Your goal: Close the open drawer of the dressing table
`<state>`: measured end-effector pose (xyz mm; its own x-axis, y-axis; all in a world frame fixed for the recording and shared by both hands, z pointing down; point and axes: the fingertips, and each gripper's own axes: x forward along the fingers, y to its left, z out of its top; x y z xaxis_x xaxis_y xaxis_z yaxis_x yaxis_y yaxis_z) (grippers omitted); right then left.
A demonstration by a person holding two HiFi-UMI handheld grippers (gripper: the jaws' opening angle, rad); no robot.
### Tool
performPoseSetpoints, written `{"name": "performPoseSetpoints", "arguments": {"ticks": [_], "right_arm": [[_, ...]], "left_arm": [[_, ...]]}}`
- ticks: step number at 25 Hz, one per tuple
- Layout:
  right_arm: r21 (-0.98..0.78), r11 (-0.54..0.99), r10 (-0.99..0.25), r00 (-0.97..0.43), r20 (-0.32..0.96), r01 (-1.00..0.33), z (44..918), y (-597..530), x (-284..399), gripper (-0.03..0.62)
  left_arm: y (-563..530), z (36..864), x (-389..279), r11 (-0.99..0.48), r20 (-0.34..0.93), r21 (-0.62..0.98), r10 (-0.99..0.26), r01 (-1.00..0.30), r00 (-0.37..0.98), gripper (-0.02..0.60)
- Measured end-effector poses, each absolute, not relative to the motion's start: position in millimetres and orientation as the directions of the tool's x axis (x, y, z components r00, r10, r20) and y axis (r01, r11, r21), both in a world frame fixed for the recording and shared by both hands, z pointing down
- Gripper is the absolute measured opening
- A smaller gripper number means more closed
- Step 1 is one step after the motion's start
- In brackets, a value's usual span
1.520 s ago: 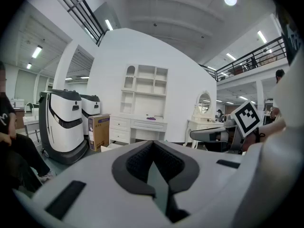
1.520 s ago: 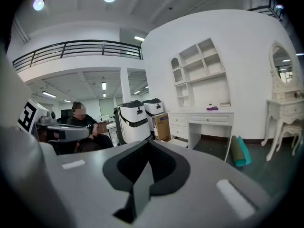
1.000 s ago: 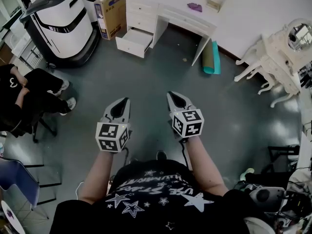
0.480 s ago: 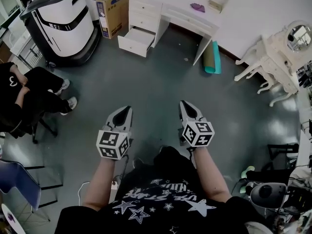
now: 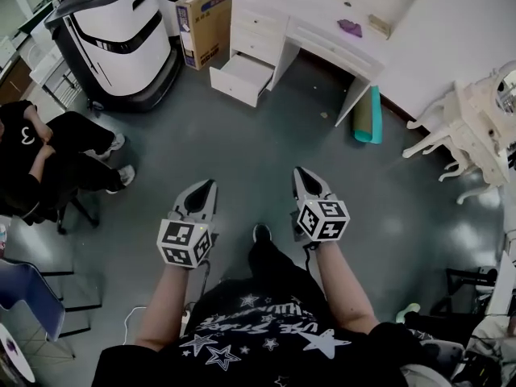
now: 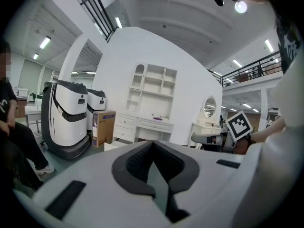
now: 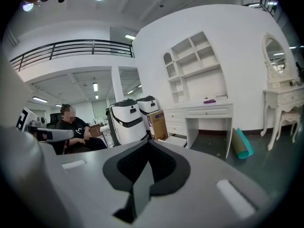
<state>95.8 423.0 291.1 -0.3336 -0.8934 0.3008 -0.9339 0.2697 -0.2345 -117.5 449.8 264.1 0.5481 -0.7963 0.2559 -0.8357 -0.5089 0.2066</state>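
Left gripper [image 5: 211, 182] and right gripper [image 5: 300, 171] are hovering low over the grey floor [image 5: 266, 147] in the head view, well apart from the white dressing table [image 5: 318, 14]. Its bottom drawer [image 5: 240, 77] is sticking out open, near a cardboard box [image 5: 205, 18]. Left gripper view: jaws are meeting at the tips, gripping nothing, with the open drawer showing far ahead. Right gripper view: jaws are likewise pressing together, empty, and a teal rolled mat [image 7: 241, 144] is sitting near the table's leg.
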Motion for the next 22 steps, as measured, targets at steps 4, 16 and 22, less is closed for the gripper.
{"name": "performPoseSetpoints", "arguments": {"ticks": [4,16,22], "right_arm": [[-0.252,0.303,-0.882,-0.370,0.290,-0.919,287,361,101,0.003],[-0.281,0.350,-0.856,-0.427,0.292,-0.894,294,255,151,0.003],[-0.298,0.342,-0.843,-0.431,0.322,-0.891,306,225,162,0.003]], "left_arm": [[403,261,-104,-0.491,0.260,0.202,-0.808,-0.848,0.529,0.009],[304,259,-48,-0.463,0.277,0.194,-0.820,-0.865,0.501,0.009],[278,254,-48,-0.437,0.288,0.197,-0.830,-0.878,0.478,0.009]]}}
